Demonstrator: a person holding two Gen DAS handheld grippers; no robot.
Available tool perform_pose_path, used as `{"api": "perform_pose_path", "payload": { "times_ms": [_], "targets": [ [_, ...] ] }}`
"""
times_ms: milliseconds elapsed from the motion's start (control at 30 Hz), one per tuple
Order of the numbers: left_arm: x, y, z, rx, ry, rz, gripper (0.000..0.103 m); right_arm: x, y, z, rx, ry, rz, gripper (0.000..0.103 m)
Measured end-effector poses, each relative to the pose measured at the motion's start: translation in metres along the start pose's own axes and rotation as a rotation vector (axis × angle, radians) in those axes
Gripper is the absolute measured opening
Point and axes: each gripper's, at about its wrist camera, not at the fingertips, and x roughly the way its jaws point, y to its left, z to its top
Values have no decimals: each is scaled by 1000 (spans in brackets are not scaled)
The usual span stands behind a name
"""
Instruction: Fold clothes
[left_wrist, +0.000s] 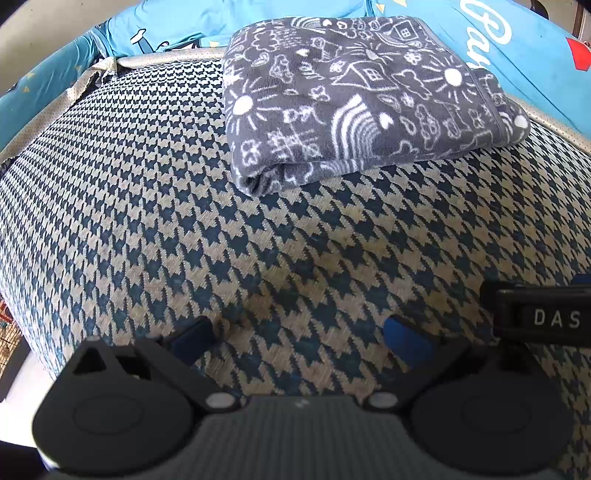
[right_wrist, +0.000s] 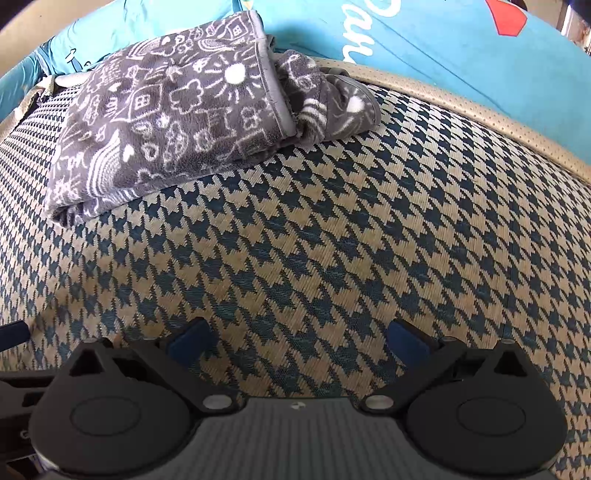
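A grey fleece cloth with white doodle prints (left_wrist: 354, 99) lies folded into a thick rectangle at the far side of the houndstooth surface (left_wrist: 221, 240). In the right wrist view the same cloth (right_wrist: 166, 118) sits at the upper left, with a loose bunched end sticking out at its right. My left gripper (left_wrist: 299, 338) hovers open over bare houndstooth, well short of the cloth, nothing between its blue pads (left_wrist: 406, 341). My right gripper (right_wrist: 299, 341) is likewise open and empty, away from the cloth.
Blue printed bedding (left_wrist: 517, 55) lies behind the cloth, past a beige piped edge (right_wrist: 480, 110). The other gripper's black body marked "DAS" (left_wrist: 543, 314) pokes in at the right of the left wrist view. The surface drops off at the left (left_wrist: 14, 295).
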Motion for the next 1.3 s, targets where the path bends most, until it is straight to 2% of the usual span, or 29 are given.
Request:
{"api": "perform_pose_path", "payload": {
  "times_ms": [433,633,700,733,800,933,1067,1300],
  "targets": [
    [-4,-4,-6,-5,-11,-21,103,5,3,13,0,19,-20,103],
    [-4,-7,-6,-6,0,-18,103,15,7,37,-3,67,-25,103],
    [-4,-6,-5,-5,8,-22,103,41,-2,93,-3,74,-25,103],
    [-3,-5,-4,-2,11,-25,103,47,-24,104,-5,75,-21,103],
    [-1,-2,-3,0,13,-30,103,52,-27,115,-6,77,-22,103],
    [3,3,-1,0,9,-32,103,56,-23,127,-6,74,-24,103],
    [3,2,-4,-4,-1,-29,103,54,-17,124,-6,71,-25,103],
    [2,-3,-5,0,1,-26,103,64,-23,147,-8,66,-23,103]
  ]
}}
